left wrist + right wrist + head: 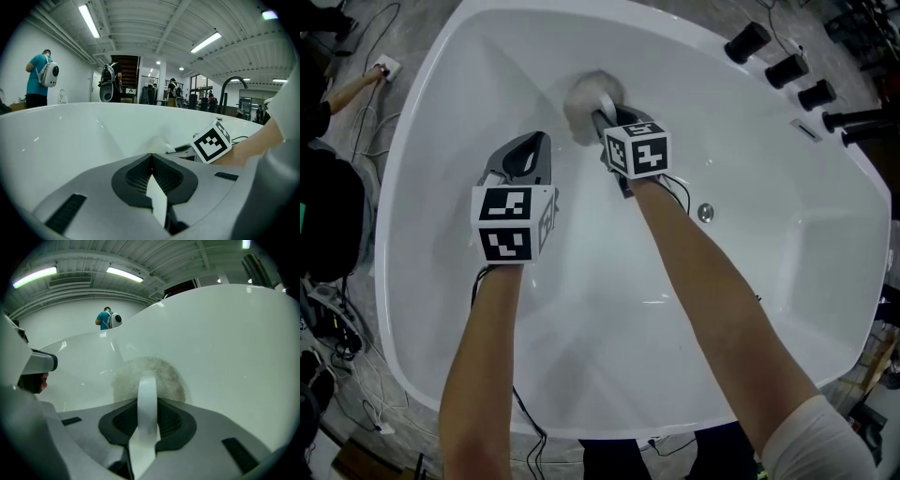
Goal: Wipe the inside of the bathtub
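The white bathtub (422, 122) fills the head view. A round, fluffy grey-white wiping pad (586, 98) lies pressed against the tub's far inner wall. My right gripper (602, 120) is shut on the pad's white strap (146, 399); in the right gripper view the pad (164, 376) sits flat on the wall just past the jaws. To its left, my left gripper (530, 142) hovers over the tub floor, shut with nothing held. In the left gripper view its jaws meet at the tip (151, 157), and the right gripper's marker cube (212, 141) shows beyond them.
Black tap knobs (787, 67) and a black spout (862, 122) stand on the tub's far right rim. A round metal fitting (705, 213) sits on the tub's inner wall right of my right arm. Cables (356, 112) trail on the floor at left. People (40, 75) stand in the background.
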